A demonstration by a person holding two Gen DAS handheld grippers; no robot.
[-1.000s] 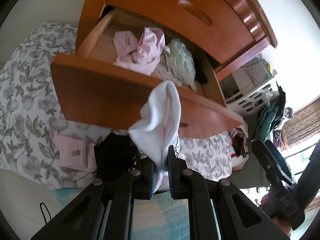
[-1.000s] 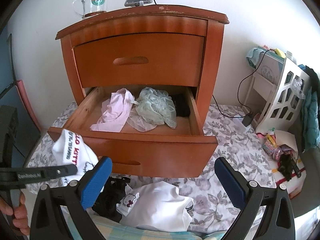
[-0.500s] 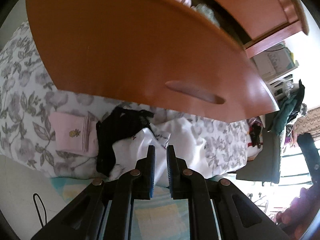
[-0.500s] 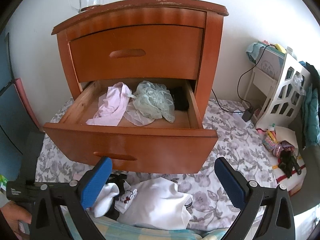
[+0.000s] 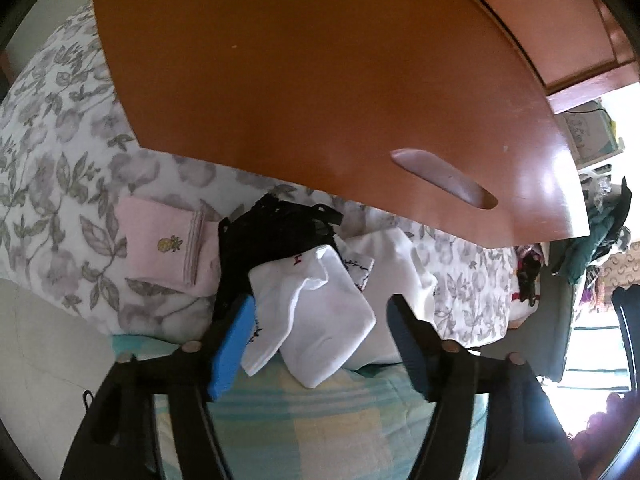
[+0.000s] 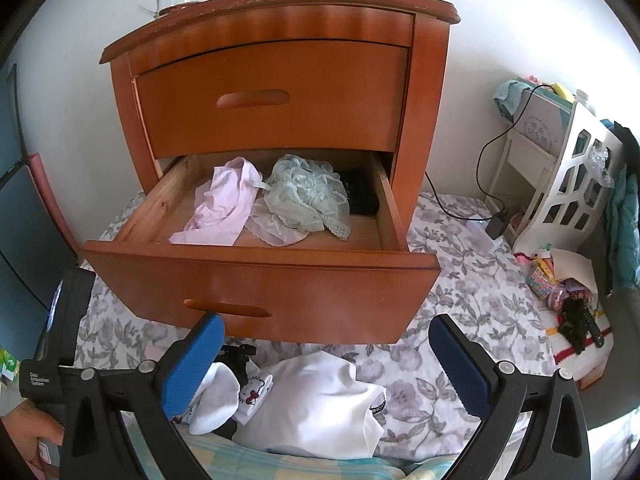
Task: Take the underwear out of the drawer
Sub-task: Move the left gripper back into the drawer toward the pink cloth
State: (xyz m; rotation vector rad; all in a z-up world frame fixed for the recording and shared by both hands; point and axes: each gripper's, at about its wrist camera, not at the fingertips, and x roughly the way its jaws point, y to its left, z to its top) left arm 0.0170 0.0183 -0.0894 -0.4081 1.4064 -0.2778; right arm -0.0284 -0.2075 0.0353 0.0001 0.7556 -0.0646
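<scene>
One nightstand (image 6: 280, 92) stands on the floral sheet (image 6: 472, 304), its lower drawer (image 6: 260, 292) pulled out with three pieces inside: pink underwear (image 6: 224, 204) left, pale green lace (image 6: 308, 196) and a dark piece (image 6: 362, 196) far right. Near its front lie four more: two white, one black (image 5: 276, 232), one pink folded (image 5: 160, 244). The left gripper (image 5: 320, 328) has jaws opening above the white underwear (image 5: 320, 312), not gripping; the right gripper (image 6: 326, 364) hangs wide, empty.

left gripper (image 5: 320, 320): black angular arms, blue ribbed pads on the inner faces of the jaws, silver screws behind the pads. right gripper (image 6: 324, 360): same build, screws behind its pads too.
</scene>
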